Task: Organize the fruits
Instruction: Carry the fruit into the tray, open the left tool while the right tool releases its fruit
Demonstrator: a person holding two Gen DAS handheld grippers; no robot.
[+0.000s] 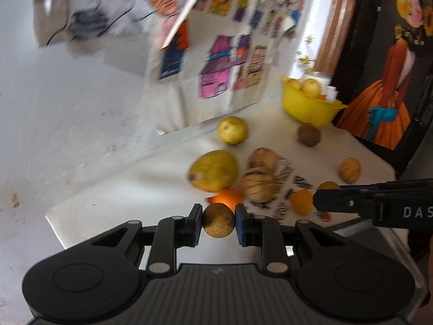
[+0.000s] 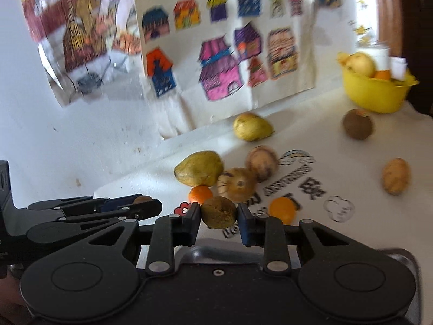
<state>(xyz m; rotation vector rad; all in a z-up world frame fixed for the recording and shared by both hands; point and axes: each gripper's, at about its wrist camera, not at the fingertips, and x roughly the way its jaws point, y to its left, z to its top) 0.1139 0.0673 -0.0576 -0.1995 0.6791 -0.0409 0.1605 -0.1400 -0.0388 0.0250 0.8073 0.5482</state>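
Observation:
My left gripper (image 1: 218, 223) is shut on a small round brown fruit (image 1: 218, 220), held above the near edge of the white table (image 1: 130, 189). My right gripper (image 2: 218, 215) is shut on a brownish-green fruit (image 2: 218, 212); it shows from the side in the left wrist view (image 1: 319, 203). Loose fruits lie ahead: a green mango (image 1: 213, 170), striped melons (image 1: 257, 187), oranges (image 1: 301, 201), a yellow guava (image 1: 232, 130), a brown fruit (image 1: 309, 135). A yellow bowl (image 1: 308, 108) with fruit in it stands at the far right.
Colourful drawings of houses (image 2: 222, 70) hang on the white wall behind the table. A dark painting (image 1: 384, 103) leans at the far right beside the bowl. Printed markings (image 2: 297, 187) cover the tabletop. A grey tray edge (image 2: 222, 254) lies just below my right gripper.

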